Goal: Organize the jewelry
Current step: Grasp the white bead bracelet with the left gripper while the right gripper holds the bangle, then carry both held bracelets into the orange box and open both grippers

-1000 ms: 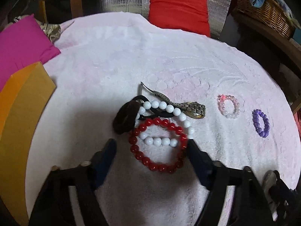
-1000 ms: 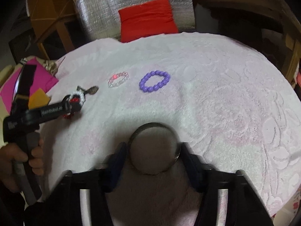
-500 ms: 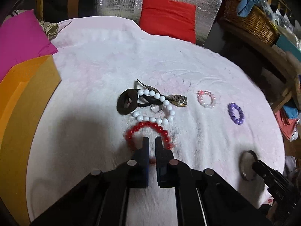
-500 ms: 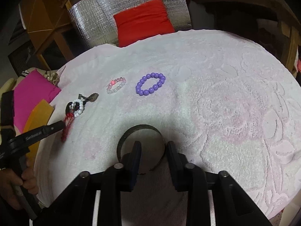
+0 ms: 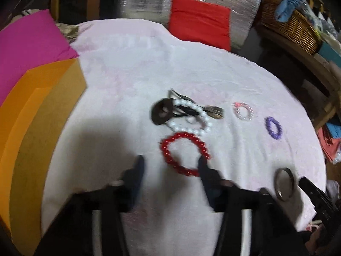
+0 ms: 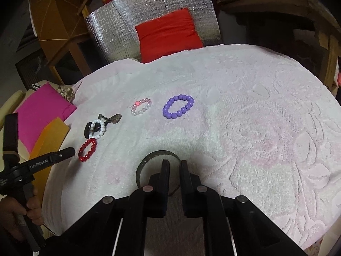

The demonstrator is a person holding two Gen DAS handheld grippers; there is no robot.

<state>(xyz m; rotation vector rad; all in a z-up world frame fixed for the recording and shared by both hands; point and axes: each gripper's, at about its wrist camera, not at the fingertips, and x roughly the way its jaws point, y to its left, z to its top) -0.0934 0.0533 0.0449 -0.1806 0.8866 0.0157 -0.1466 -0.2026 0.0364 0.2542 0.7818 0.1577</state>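
On the pink-white towel lie a red bead bracelet (image 5: 185, 153), a white bead bracelet (image 5: 191, 118), a dark hair tie (image 5: 161, 114) and a watch (image 5: 213, 112) in a pile, then a pink bead bracelet (image 5: 243, 111) and a purple one (image 5: 273, 127). My left gripper (image 5: 170, 164) is open and empty just in front of the red bracelet (image 6: 87, 150). My right gripper (image 6: 173, 166) is nearly shut on the rim of a dark metal bangle (image 6: 158, 154), which also shows in the left wrist view (image 5: 284, 184).
An orange box (image 5: 32, 115) stands at the towel's left edge, with a magenta cushion (image 5: 27, 44) behind it. A red cushion (image 6: 168, 33) leans on silver foil at the back. A wicker basket (image 5: 287, 24) sits on a shelf at the right.
My left gripper, shut on the red bracelet half a second ago, has opened and let it lie closer to me, apart from the pile. My right gripper has closed further on the bangle.
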